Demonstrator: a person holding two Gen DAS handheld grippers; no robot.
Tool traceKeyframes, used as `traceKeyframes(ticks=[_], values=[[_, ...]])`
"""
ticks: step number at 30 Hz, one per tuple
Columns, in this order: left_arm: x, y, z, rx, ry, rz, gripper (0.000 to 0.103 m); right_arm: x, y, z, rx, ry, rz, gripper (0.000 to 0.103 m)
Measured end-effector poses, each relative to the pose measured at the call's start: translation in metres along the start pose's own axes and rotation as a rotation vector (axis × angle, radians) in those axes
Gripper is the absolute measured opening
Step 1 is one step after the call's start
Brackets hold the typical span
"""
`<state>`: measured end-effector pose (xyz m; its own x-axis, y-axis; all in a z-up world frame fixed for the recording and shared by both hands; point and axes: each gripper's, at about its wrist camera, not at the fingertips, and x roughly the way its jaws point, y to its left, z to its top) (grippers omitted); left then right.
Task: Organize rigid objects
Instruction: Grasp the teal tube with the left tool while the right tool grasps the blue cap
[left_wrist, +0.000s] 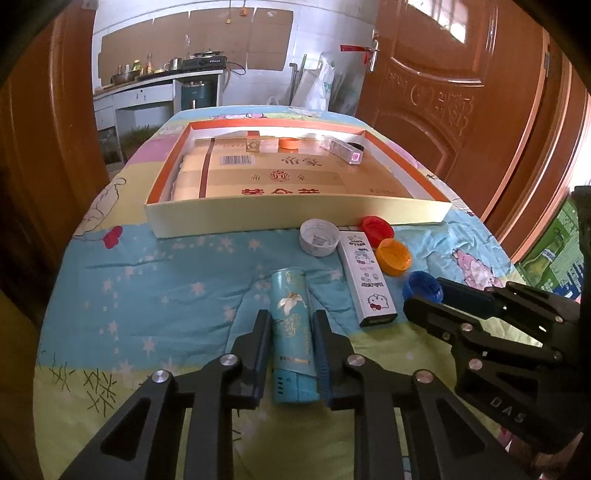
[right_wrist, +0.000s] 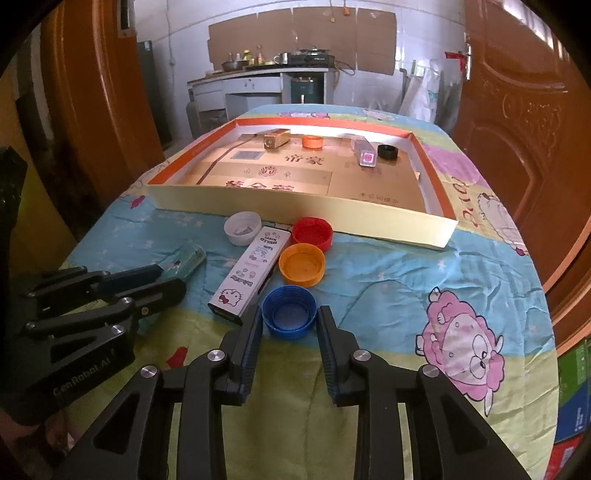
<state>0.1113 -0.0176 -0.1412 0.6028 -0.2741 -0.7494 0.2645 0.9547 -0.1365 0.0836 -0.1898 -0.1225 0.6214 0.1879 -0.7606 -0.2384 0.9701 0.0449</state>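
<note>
**On the quilt-covered desk, both grippers straddled their objects**

In the left wrist view, the left gripper (left_wrist: 290, 325) sat low at 6 o'clock, its two fingers set on either side of a teal cylindrical tube (left_wrist: 292, 336) that lay lengthwise on the cartoon quilt (left_wrist: 147, 280). The pads stood just beside the tube's flanks; whether they actually pressed it could not be told. At 2 o'clock from the tube lay a white Hello Kitty box (left_wrist: 366, 275), with a white cap (left_wrist: 319, 236) at its far left corner and a red cap (left_wrist: 376, 229) and an orange cap (left_wrist: 393, 256) along its right side. A blue cap (left_wrist: 422, 287) sat near the box's near right corner, partly covered by the right gripper (left_wrist: 428, 301) reaching in from 3 o'clock. Toward 12 o'clock stood a shallow cardboard tray (left_wrist: 295, 218) holding a gold block (left_wrist: 253, 145), a small orange cap (left_wrist: 289, 143) and a clear case (left_wrist: 343, 150).

In the right wrist view, the right gripper (right_wrist: 289, 325) had its fingers parted wider than the blue cap (right_wrist: 289, 311), which sat between the fingertips with a sliver of gap on each side. The Hello Kitty box (right_wrist: 251, 271) lay at 11 o'clock, just beside the left finger. The orange cap (right_wrist: 302, 264) and red cap (right_wrist: 312, 232) lined up toward 12 o'clock, the white cap (right_wrist: 242, 228) farther left. The left gripper (right_wrist: 162, 277) lay at 9 o'clock around the teal tube (right_wrist: 186, 260). A black cap (right_wrist: 387, 151) sat in the tray (right_wrist: 295, 210) at its far right.
</note>
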Motion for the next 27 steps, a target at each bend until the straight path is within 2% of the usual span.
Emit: traceKeyframes(ticks=[10, 27], values=[[-0.014, 0.000, 0.001, 0.013, -0.042, 0.013, 0.023, -0.015, -0.004, 0.003, 0.008, -0.024, -0.006, 0.031], [-0.045, -0.005, 0.021, 0.037, -0.131, 0.011, 0.023, -0.036, -0.002, 0.013, 0.010, -0.083, 0.013, 0.031]])
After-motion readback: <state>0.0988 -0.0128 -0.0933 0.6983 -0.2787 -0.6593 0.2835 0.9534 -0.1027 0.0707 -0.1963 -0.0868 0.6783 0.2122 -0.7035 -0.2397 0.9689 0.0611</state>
